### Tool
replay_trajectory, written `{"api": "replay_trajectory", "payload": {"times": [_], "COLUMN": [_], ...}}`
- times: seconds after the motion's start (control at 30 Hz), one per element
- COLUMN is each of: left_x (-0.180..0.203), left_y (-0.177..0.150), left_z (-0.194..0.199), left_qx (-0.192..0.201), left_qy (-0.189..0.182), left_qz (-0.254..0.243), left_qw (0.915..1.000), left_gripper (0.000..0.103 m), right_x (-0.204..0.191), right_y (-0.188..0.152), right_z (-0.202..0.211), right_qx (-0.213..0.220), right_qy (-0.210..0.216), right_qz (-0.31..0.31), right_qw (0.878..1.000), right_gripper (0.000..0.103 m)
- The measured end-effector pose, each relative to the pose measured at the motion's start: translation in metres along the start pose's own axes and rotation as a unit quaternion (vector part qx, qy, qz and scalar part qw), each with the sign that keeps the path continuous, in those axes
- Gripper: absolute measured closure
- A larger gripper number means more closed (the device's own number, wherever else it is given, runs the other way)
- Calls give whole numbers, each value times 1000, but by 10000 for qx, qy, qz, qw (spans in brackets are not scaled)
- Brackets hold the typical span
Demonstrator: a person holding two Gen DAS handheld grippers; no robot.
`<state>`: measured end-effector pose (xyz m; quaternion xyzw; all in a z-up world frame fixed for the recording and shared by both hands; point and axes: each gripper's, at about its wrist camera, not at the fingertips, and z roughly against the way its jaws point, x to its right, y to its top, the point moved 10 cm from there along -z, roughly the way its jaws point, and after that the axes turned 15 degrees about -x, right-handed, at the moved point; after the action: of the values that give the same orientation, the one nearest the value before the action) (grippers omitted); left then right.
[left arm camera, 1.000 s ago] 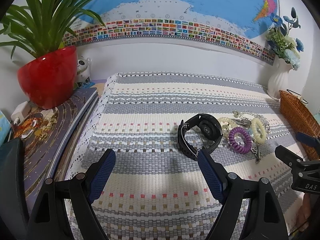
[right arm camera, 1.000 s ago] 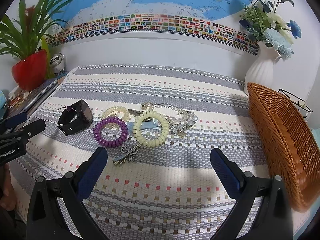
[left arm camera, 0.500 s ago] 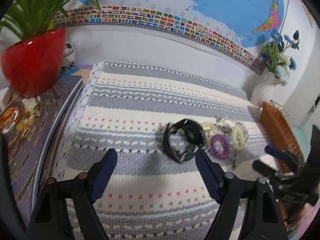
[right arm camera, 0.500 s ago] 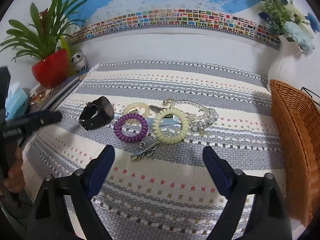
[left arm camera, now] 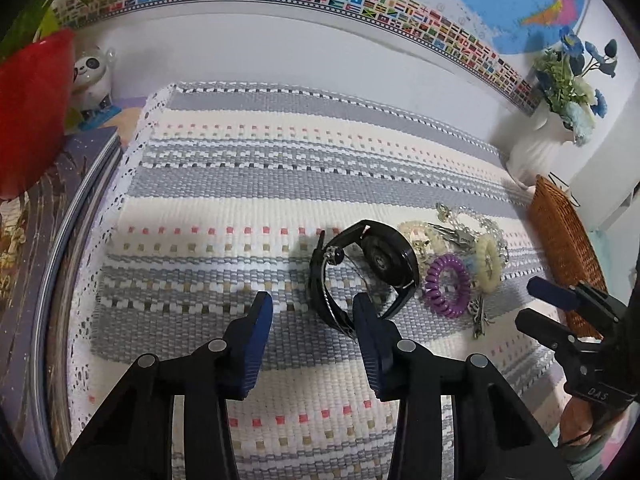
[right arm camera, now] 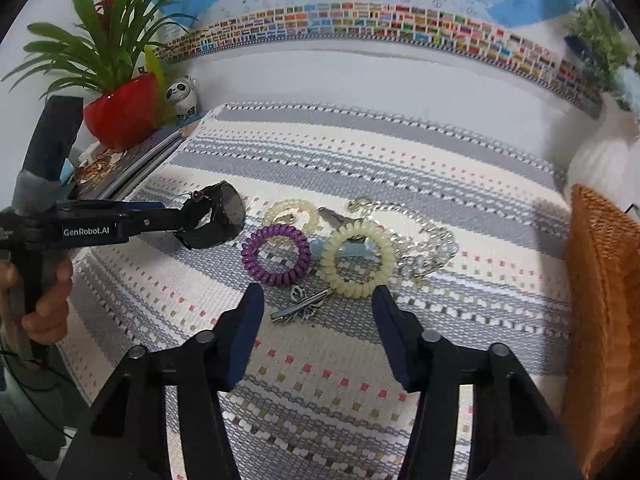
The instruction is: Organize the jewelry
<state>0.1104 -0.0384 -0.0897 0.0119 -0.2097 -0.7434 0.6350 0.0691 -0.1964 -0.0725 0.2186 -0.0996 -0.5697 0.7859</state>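
Up close in the left wrist view, the left tool (left arm camera: 312,312) stands open, its right finger touching the strap of the black watch (left arm camera: 366,272) on the striped mat (left arm camera: 248,184).

From the right wrist, the right tool (right arm camera: 318,308) is open above a metal clip (right arm camera: 300,308), purple coil (right arm camera: 276,254) at 11 o'clock, cream coil (right arm camera: 358,262) at 1.

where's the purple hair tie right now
The purple spiral hair tie lies on the striped mat, centre of the right wrist view, between the black watch and the cream spiral hair tie.
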Motion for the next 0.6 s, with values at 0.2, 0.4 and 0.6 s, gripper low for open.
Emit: {"api": "replay_trajectory", "payload": {"times": [0.2, 0.4, 0.6], "left_x": [1, 9, 8], "left_y": [3, 2, 4], "left_z": [-3, -2, -5], "left_qx": [8, 97, 113], "left_qy": [-99, -100, -221], "left_qz": [-43, -175, -148], "left_qw": [9999, 9997, 9996], "left_gripper": [71, 83, 85], "right_x": [0, -1, 0], "right_y": [6, 14, 16], "right_z": [-12, -25, -35], "right_qx": [-92, -212, -276], "right_qy": [18, -47, -110], "right_qz": [20, 101, 123], "right_qw": [10000, 9997, 9995], "right_gripper": [53, 63, 70]}}
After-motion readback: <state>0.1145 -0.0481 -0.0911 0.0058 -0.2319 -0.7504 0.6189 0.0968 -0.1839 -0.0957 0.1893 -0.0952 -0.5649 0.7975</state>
